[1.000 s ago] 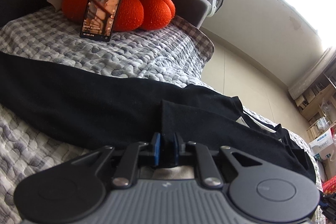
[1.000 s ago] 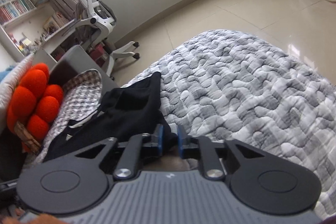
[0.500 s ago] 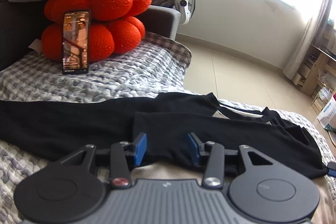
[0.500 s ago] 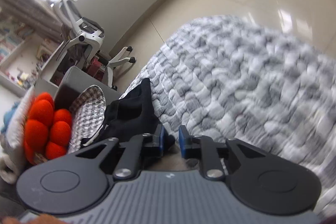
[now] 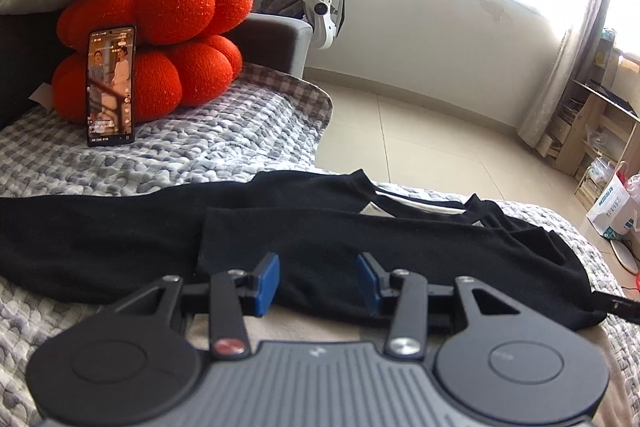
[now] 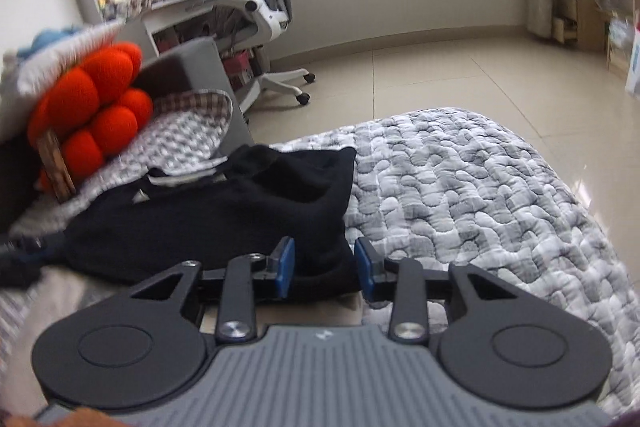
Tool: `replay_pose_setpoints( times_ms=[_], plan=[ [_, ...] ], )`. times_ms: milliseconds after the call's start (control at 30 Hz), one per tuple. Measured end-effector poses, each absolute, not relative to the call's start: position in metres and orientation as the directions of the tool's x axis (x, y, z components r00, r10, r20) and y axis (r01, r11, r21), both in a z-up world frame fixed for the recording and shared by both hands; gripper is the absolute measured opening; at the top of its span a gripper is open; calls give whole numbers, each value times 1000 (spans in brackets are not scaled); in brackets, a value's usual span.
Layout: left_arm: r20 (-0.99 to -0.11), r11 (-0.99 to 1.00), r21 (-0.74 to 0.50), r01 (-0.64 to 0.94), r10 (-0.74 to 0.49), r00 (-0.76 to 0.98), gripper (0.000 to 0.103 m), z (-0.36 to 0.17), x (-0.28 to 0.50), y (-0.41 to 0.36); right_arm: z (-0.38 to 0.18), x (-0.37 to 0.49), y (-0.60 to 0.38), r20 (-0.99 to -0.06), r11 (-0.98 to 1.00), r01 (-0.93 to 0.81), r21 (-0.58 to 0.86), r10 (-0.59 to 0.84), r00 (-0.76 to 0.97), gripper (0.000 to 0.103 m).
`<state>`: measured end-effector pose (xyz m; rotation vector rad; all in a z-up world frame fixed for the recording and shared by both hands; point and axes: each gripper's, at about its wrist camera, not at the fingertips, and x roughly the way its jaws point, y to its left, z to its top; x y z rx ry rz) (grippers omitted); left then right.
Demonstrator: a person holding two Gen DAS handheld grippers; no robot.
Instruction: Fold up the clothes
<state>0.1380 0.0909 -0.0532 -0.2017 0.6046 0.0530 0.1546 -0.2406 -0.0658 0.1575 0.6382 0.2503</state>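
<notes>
Black garment spread on the quilt, both grippers parted over it.

The black T-shirt [image 5: 360,243] crosses mid-frame, its near fold just ahead of the open left gripper [image 5: 318,281]. In the right view its end [image 6: 224,211] lies left of centre, reaching between the right gripper [image 6: 324,267]'s spread blue pads; quilt [image 6: 480,195] fills the right.

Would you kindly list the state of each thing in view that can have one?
left tool: open, holding nothing, at the garment's near edge
right tool: open, holding nothing, garment's end between its fingers
black garment: lying on the quilt, near edge folded over
phone: screen lit, propped upright against the orange cushion
office chair: unoccupied
</notes>
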Motion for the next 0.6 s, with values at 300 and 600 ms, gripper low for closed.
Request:
replay_pose_setpoints(
  times_ms=[300, 600],
  plan=[
    [-614, 978, -169, -125, -5, 790, 44, -64, 145, 95, -62, 166, -265, -575, 901, -16, 433, 290, 765, 9],
    [-618, 963, -221, -155, -16, 786, 44, -63, 144, 107, -60, 161, -272, -568, 891, 45, 452, 249, 784, 23]
  ],
)
